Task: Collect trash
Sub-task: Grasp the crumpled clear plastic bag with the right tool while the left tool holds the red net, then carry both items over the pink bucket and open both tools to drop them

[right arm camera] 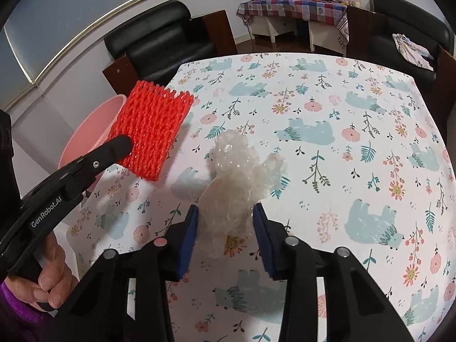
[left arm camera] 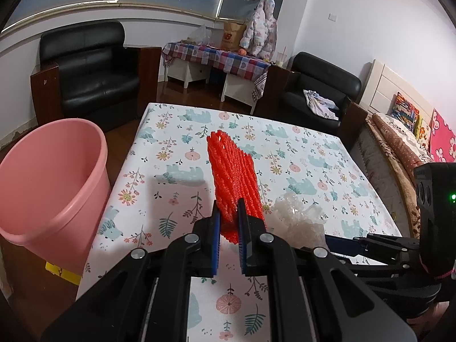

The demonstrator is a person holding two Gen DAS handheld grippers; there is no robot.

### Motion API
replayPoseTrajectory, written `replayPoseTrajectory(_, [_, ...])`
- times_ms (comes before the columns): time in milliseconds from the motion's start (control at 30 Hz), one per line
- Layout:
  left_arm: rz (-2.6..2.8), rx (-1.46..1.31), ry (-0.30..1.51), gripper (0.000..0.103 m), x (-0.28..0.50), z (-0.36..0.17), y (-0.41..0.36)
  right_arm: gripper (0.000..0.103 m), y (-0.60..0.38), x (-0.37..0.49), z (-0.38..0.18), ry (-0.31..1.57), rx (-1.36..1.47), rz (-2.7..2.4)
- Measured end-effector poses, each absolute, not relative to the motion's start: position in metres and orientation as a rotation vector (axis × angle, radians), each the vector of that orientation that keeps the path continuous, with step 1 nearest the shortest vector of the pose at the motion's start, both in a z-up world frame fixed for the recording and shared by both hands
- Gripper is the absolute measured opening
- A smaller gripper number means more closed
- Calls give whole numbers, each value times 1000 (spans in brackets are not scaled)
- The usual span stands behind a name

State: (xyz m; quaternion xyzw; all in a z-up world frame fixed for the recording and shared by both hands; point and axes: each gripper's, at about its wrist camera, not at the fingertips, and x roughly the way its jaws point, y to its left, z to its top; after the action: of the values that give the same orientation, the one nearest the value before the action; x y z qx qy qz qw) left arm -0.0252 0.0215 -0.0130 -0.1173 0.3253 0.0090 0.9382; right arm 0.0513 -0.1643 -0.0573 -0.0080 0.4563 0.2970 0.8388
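Observation:
My left gripper [left arm camera: 228, 216] is shut on a red foam net sleeve [left arm camera: 233, 176] and holds it above the table; the sleeve also shows in the right wrist view [right arm camera: 151, 131], pinched by the left gripper's finger [right arm camera: 119, 145]. A crumpled piece of clear bubble wrap [right arm camera: 236, 182] lies on the floral tablecloth [right arm camera: 342, 142]; it also shows in the left wrist view [left arm camera: 296, 216]. My right gripper [right arm camera: 225, 216] is open, its jaws on either side of the wrap's near end. A pink bucket [left arm camera: 48, 182] stands left of the table; its rim shows in the right wrist view [right arm camera: 91, 131].
Black armchairs [left arm camera: 91, 71] stand beyond the table, with a checkered side table [left arm camera: 216, 57] behind. A bed [left arm camera: 413, 142] lies to the right. A yellow object [left arm camera: 62, 273] sits under the bucket.

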Motion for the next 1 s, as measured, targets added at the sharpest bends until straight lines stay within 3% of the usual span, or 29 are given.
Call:
replayPoseTrajectory(600, [64, -225, 596, 10, -34, 4, 32, 33, -145, 49, -15, 790, -34, 664])
replayPoseTrajectory(1000, [227, -240, 471, 10, -60, 31, 82, 33, -90, 48, 17, 708, -67, 784])
